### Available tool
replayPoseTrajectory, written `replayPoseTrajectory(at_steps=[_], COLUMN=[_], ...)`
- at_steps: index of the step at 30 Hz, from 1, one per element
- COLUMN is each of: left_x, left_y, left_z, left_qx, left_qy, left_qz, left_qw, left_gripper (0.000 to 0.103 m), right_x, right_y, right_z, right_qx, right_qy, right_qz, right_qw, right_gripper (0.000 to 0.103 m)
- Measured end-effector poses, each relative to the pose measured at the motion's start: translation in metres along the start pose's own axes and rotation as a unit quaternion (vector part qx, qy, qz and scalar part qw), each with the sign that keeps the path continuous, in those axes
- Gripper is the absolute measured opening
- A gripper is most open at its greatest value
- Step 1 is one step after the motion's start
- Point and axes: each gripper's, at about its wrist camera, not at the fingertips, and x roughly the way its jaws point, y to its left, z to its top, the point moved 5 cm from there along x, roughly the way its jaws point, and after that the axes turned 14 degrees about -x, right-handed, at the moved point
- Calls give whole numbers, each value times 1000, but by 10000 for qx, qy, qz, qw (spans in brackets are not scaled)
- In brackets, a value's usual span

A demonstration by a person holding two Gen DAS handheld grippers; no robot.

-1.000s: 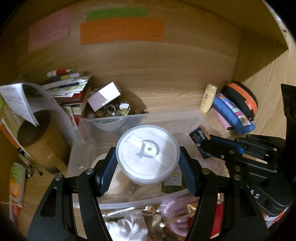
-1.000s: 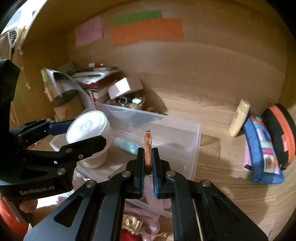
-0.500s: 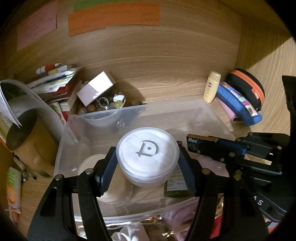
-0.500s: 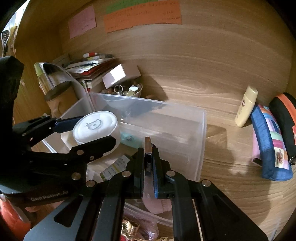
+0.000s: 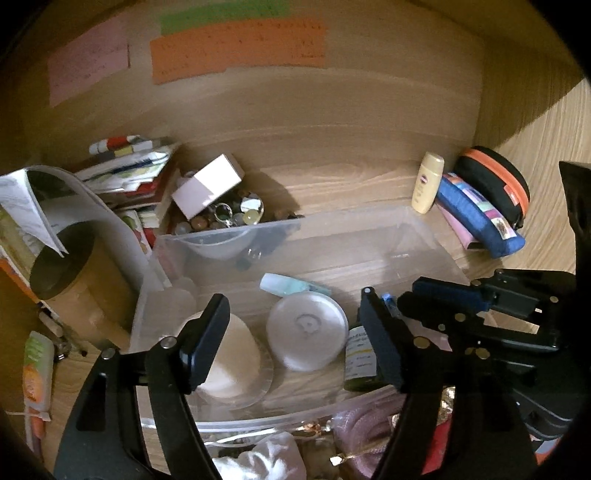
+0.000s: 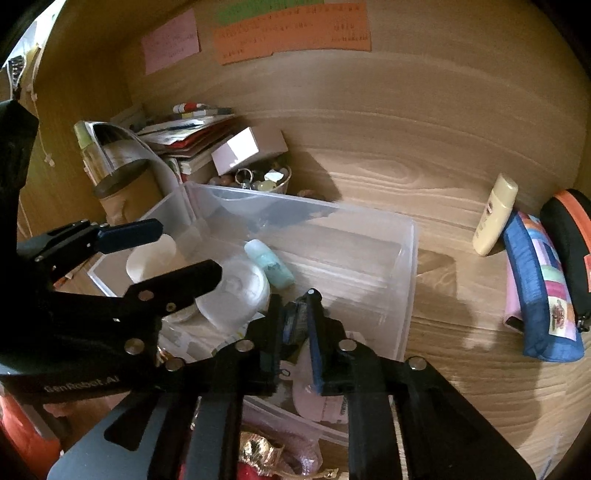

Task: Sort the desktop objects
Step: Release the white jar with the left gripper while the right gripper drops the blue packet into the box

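The left gripper (image 5: 291, 339) points steeply downward, its jaws wide apart and opening, pads touching nothing; the right gripper (image 6: 295, 328) tilts down likewise beside it, jaws narrowly parted, opening

I see a pale wood-grain worktop (image 6: 369, 155) carrying a clear plastic bin (image 6: 406, 258), cream squeeze bottle (image 6: 495, 216), blue patchwork pouch (image 6: 539, 291) and brown cylindrical holder (image 5: 70, 291).

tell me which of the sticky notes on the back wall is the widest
The orange note is widest. It spans well past the green note above it and the shorter pink note to its left.
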Motion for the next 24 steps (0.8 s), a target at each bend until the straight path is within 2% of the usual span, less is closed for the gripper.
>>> replayPoseTrajectory(at_steps=[5, 9, 15, 20, 24], left_x=[-11, -23, -41, -58, -73], left_y=[5, 12, 19, 24, 29], left_z=[2, 3, -3, -12, -20], left_qx=[-80, -178, -258, -282, -278], left_qy=[-74, -163, -276, -380, -471], left_qz=[-17, -21, 23, 71, 95], left_qw=[9999, 9997, 9993, 9989, 9985], left_gripper=[74, 83, 86, 94, 94], right_x=[-11, -21, -40, -56, -67], right_y=[-1, -3, -1, 5, 13], right_z=[4, 6, 6, 3, -2], right_qx=[30, 70, 170, 157, 141], right_qy=[-110, -210, -379, -432, -448], right_qz=[-115, -235, -339, -394, -411], right_qw=[9999, 9995, 9986, 9982, 9981], right_gripper=[32, 50, 73, 78, 82])
